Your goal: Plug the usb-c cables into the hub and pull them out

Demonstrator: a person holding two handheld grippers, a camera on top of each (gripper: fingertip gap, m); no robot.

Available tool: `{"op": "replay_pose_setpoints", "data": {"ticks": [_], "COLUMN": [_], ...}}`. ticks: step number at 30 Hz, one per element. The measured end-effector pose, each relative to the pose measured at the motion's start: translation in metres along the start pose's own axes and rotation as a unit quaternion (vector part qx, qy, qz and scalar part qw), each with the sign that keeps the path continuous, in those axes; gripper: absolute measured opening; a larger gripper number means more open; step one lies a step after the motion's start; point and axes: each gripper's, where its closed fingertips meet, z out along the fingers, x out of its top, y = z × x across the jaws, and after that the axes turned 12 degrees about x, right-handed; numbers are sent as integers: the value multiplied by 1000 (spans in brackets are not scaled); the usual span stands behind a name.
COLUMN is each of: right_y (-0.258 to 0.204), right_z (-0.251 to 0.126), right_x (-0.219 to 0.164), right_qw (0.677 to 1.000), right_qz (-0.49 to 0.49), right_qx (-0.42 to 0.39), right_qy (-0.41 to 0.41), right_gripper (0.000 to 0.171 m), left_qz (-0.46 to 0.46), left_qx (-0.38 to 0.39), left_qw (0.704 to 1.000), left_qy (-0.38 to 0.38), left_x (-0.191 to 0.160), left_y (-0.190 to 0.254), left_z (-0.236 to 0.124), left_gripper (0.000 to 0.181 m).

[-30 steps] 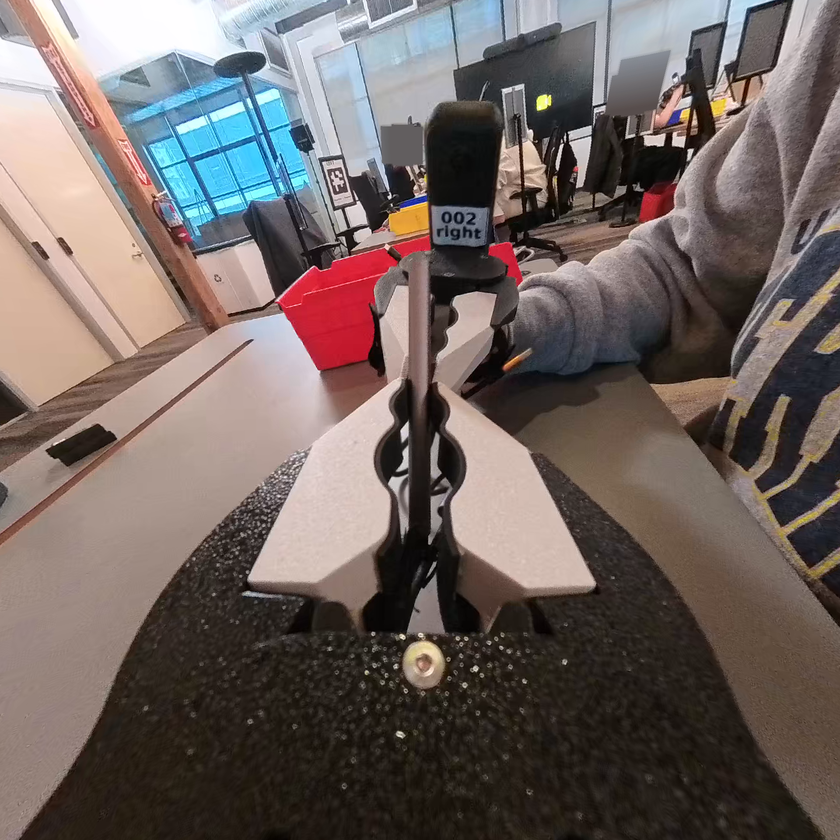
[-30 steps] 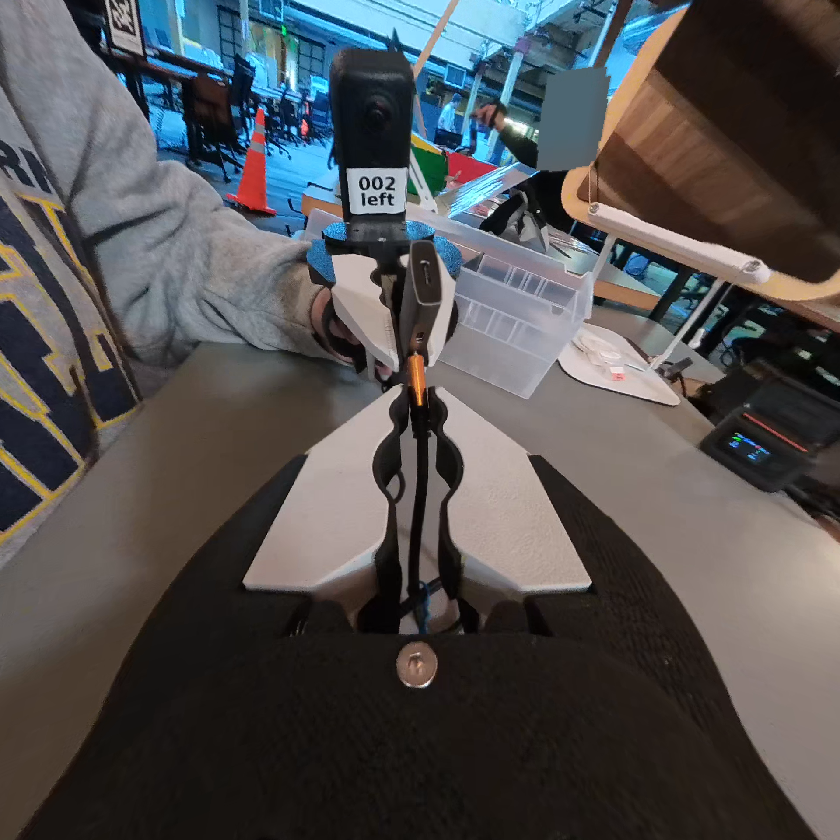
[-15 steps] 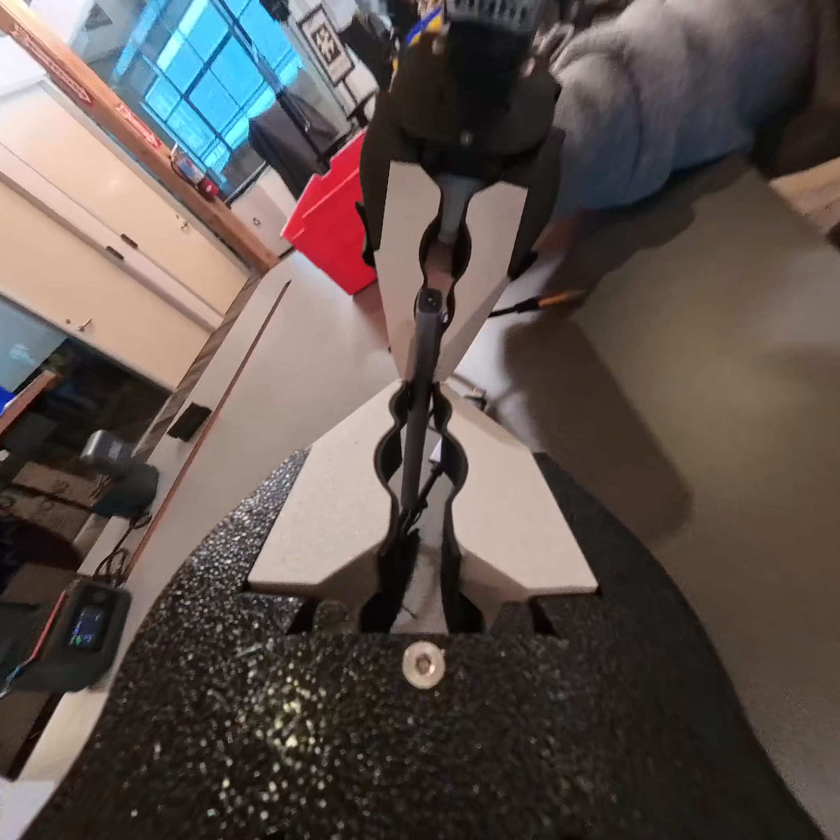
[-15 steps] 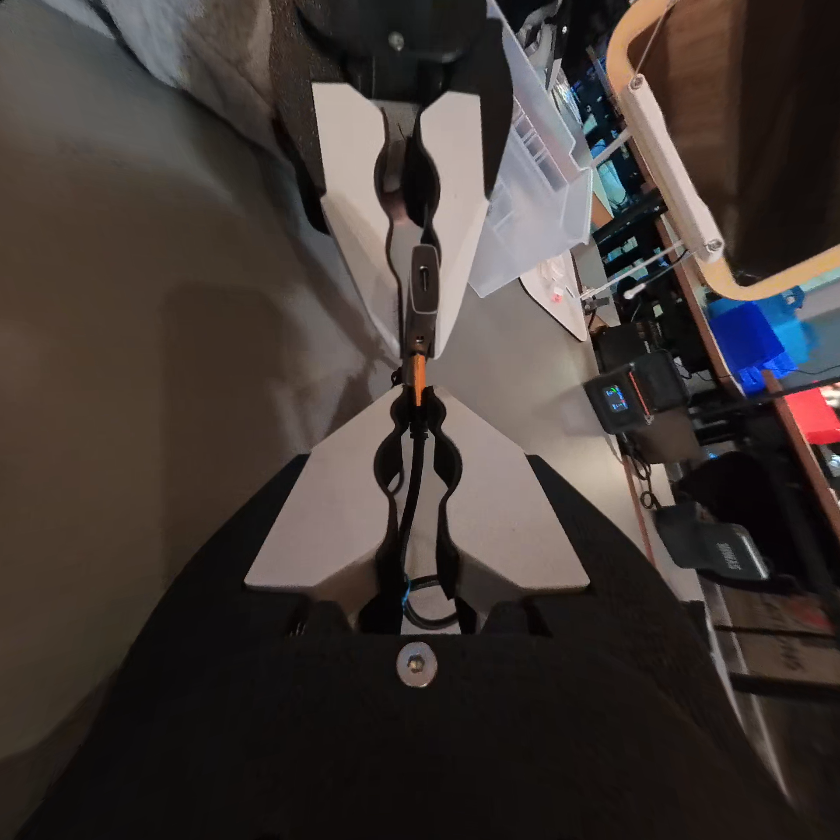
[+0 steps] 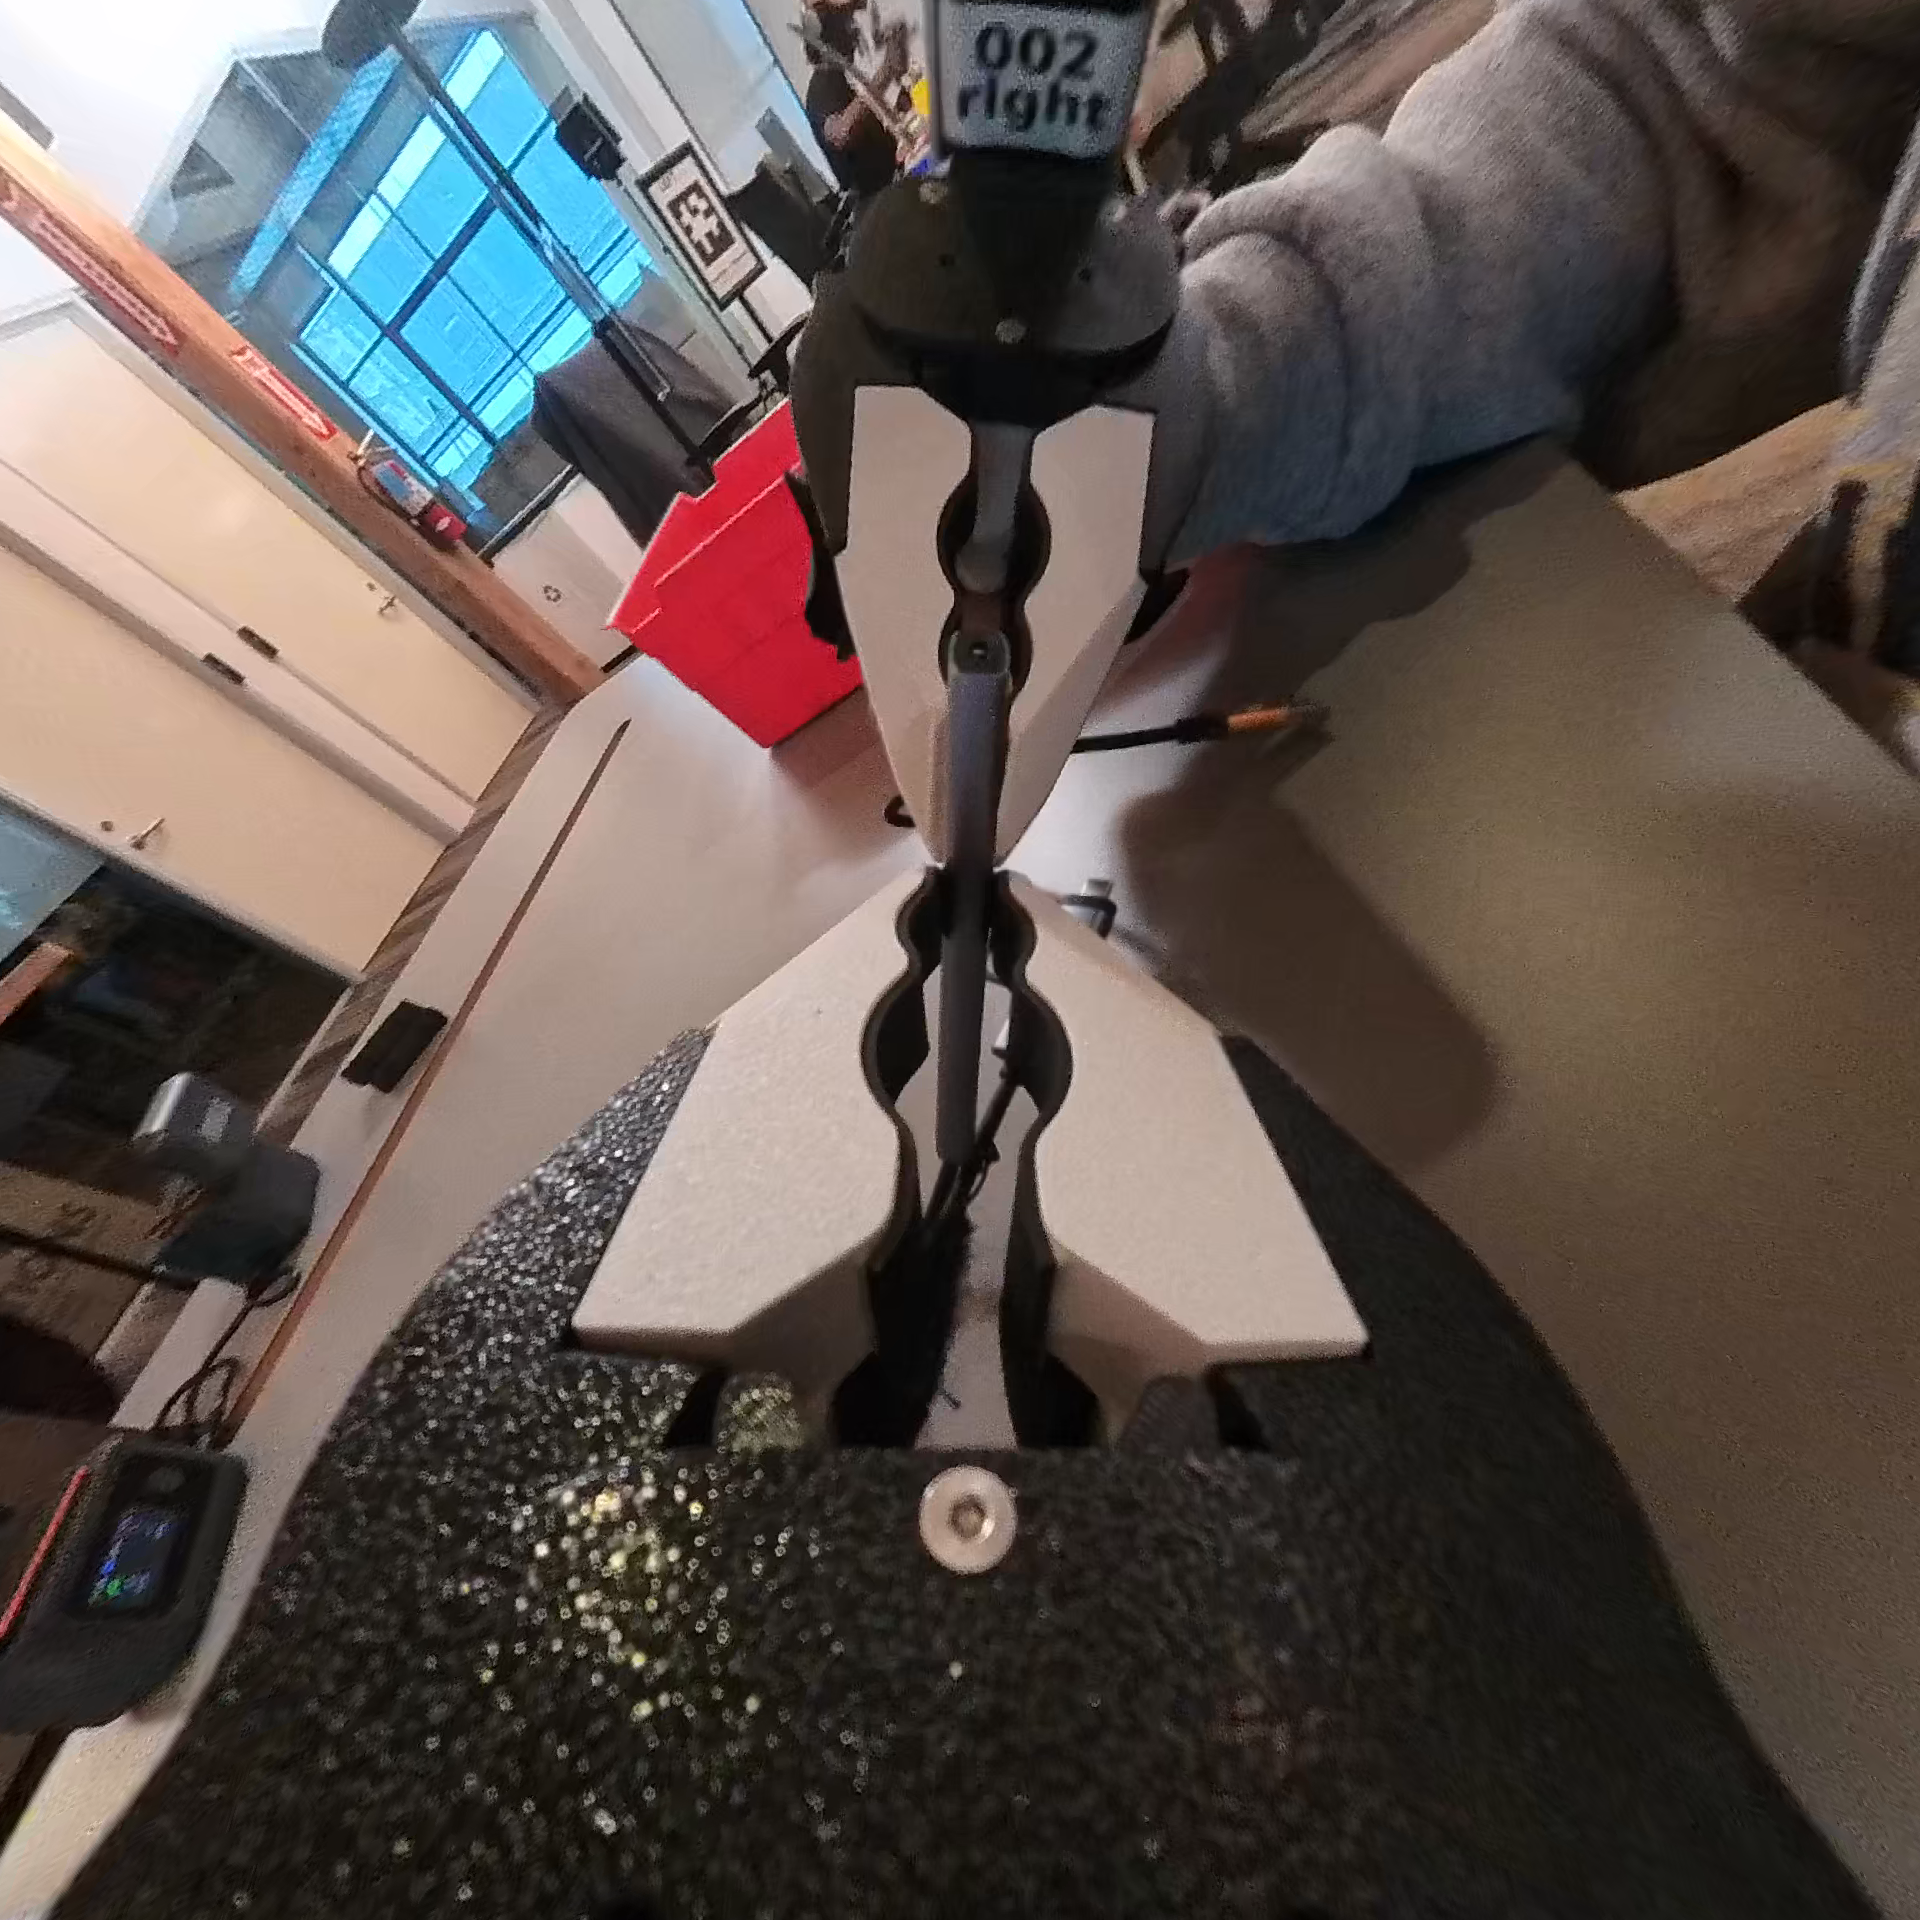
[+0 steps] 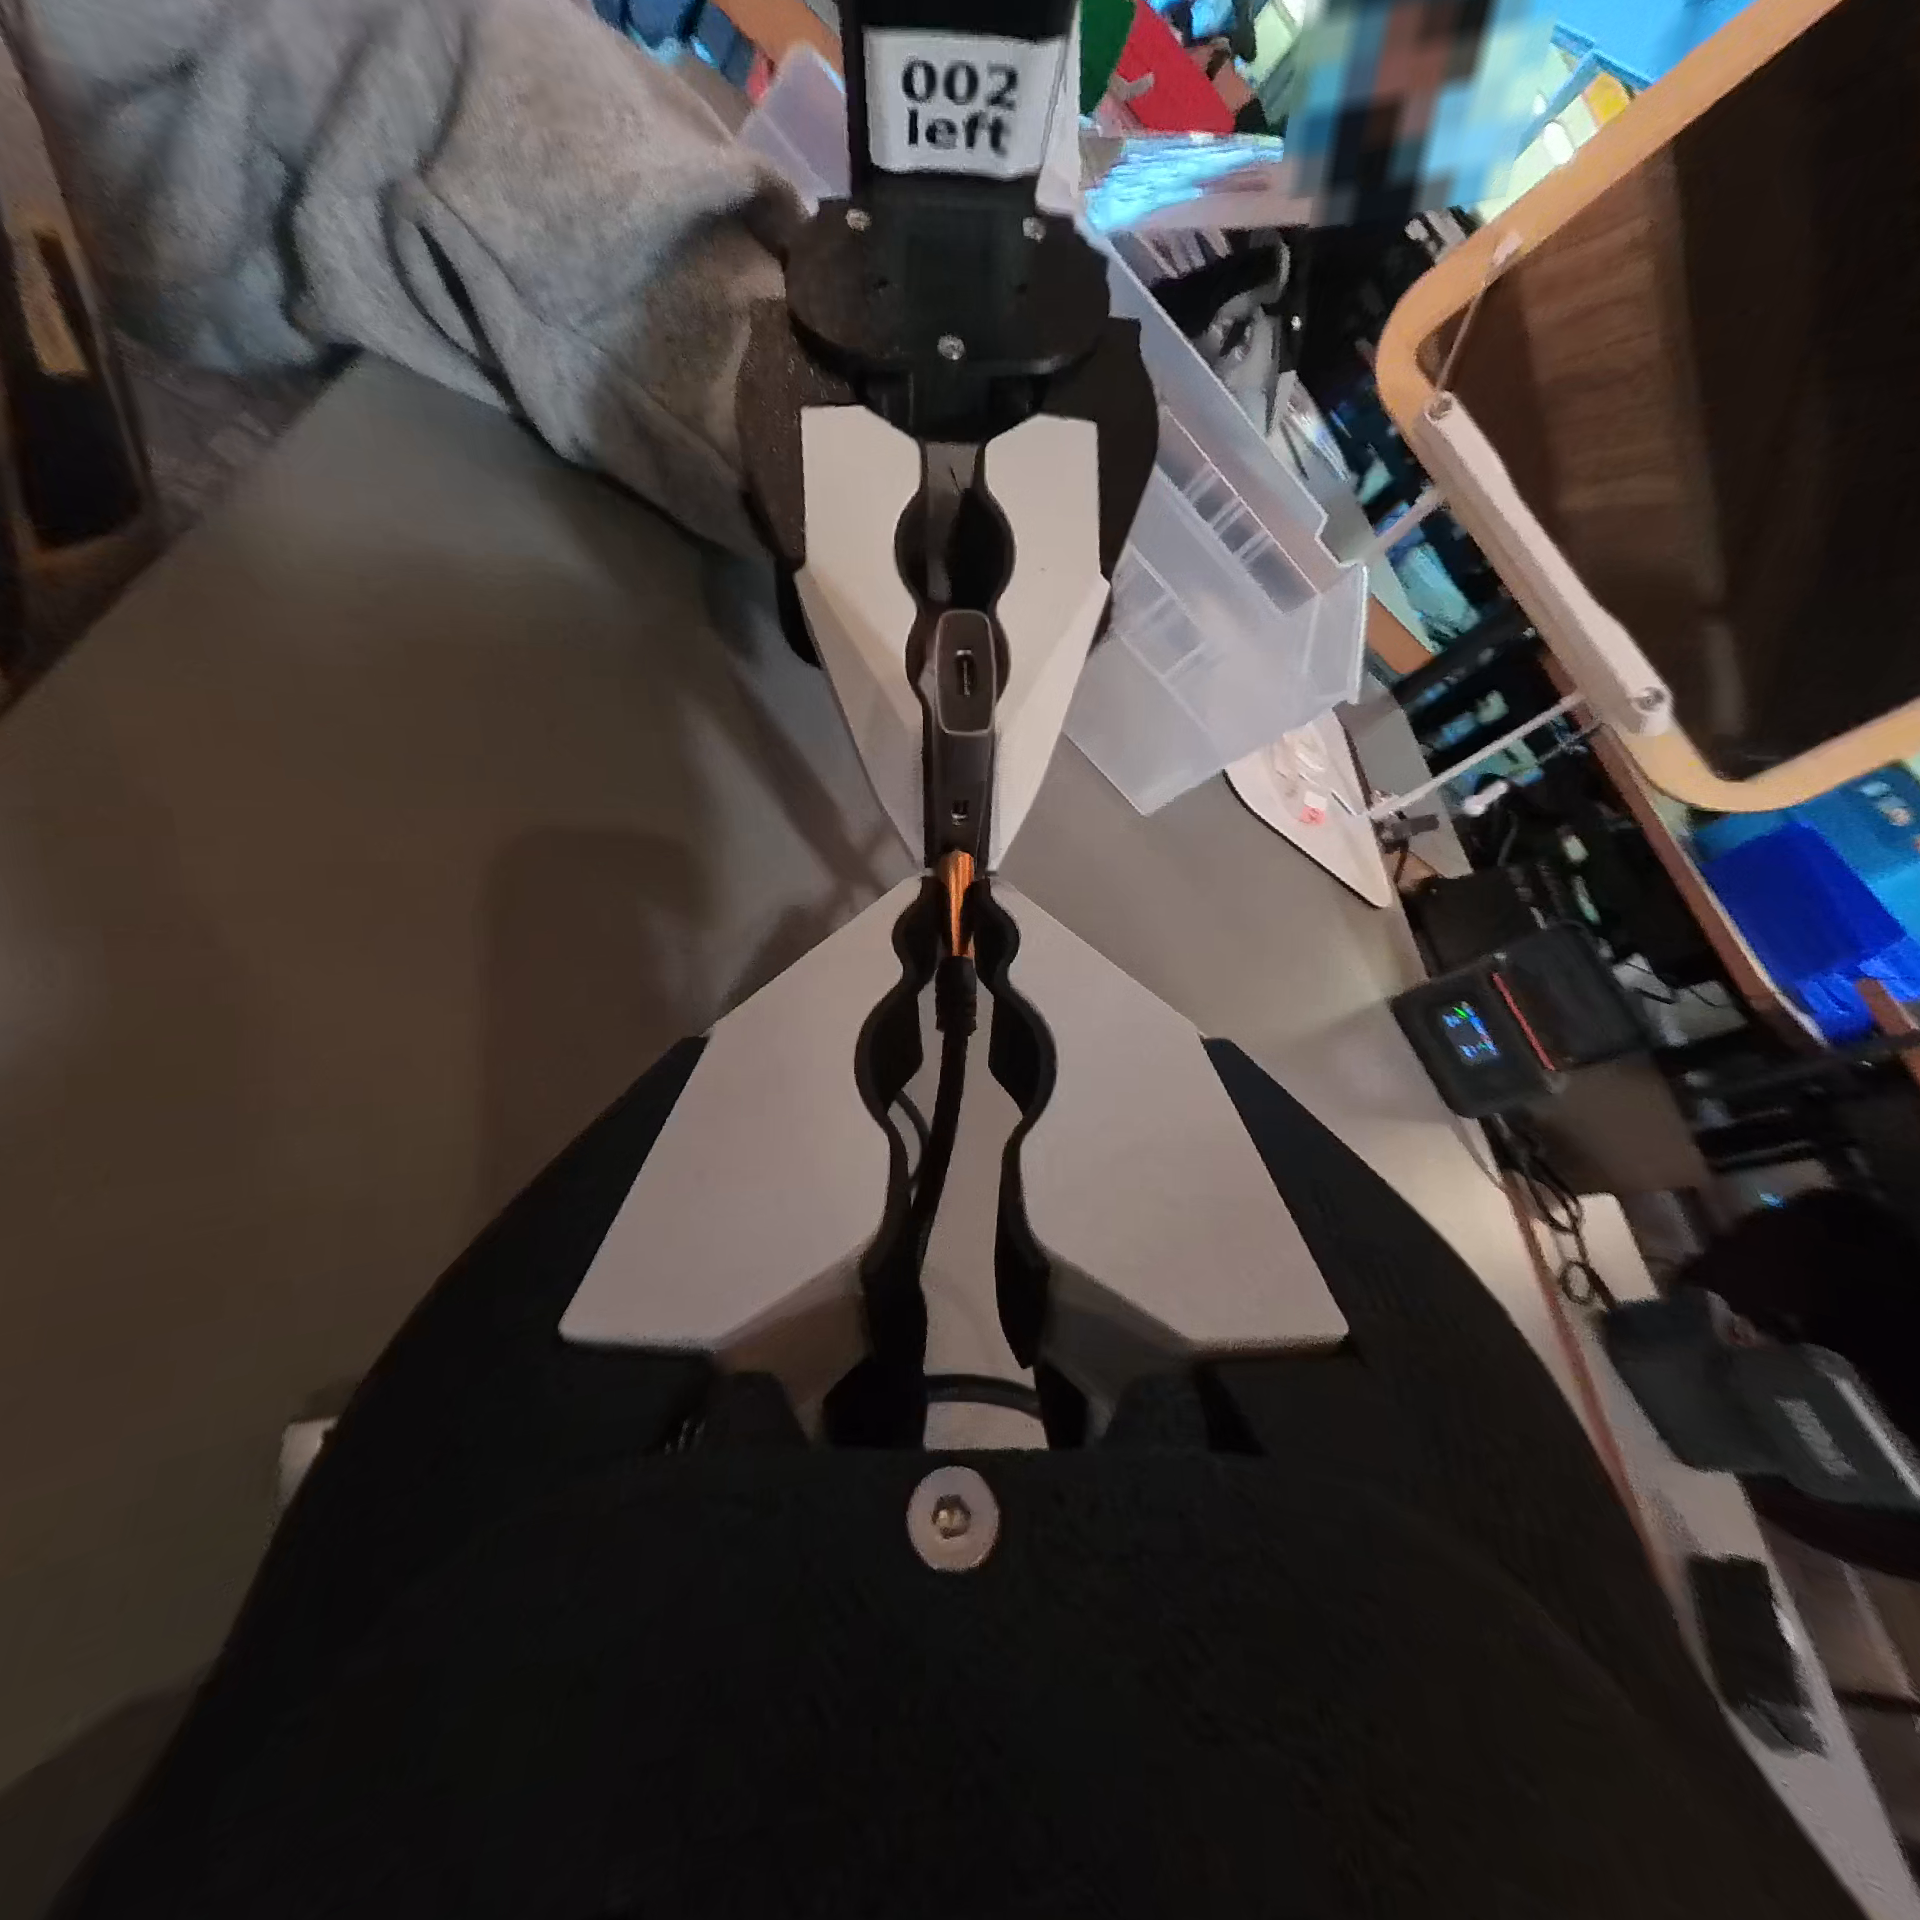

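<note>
My left gripper [image 5: 966,883] is shut on a slim grey hub [image 5: 961,987], seen edge-on, held above the table. My right gripper [image 6: 956,883] is shut on the orange-collared USB-C plug [image 6: 956,920] of a black cable [image 6: 940,1143]. The plug's tip meets the near end of the hub [image 6: 961,727]. The two grippers face each other tip to tip: the right gripper [image 5: 971,831] is in the left wrist view and the left gripper [image 6: 961,847] in the right wrist view. A second orange-tipped cable [image 5: 1247,717] lies on the table.
A red bin [image 5: 738,613] stands at the far side of the grey table [image 5: 1558,935]. A clear plastic organiser [image 6: 1226,644] stands behind the left gripper. A small device with a lit screen [image 6: 1475,1049] sits off the table edge. Grey sleeves [image 5: 1351,343] reach in.
Both grippers have tipped over and drawn closer, so their fingertips now nearly touch. The hub and the plug have stayed held and end to end.
</note>
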Motion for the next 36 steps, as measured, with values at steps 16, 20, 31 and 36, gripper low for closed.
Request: {"op": "replay_pose_setpoints", "data": {"ticks": [16,20,31,36], "right_y": [-34,-39,-38,-32], "right_z": [-38,-48,-51,-30], "right_x": [62,72,77,63], "right_qw": [997,996,997,993], "right_qz": [-69,-78,-54,-53], "right_qx": [-4,-5,2,-21], "right_qy": [-21,-38,-58,-99], "right_gripper": [5,5,5,15], "left_qz": [71,87,90,99], "left_qx": [-22,-25,-27,-11], "left_qw": [991,987,985,986], "left_qy": [109,132,143,133], "left_x": [81,95,100,99], "left_y": [27,32,33,34], "left_z": [-17,-16,-25,-20], "left_gripper": [7,6,6,6]}}
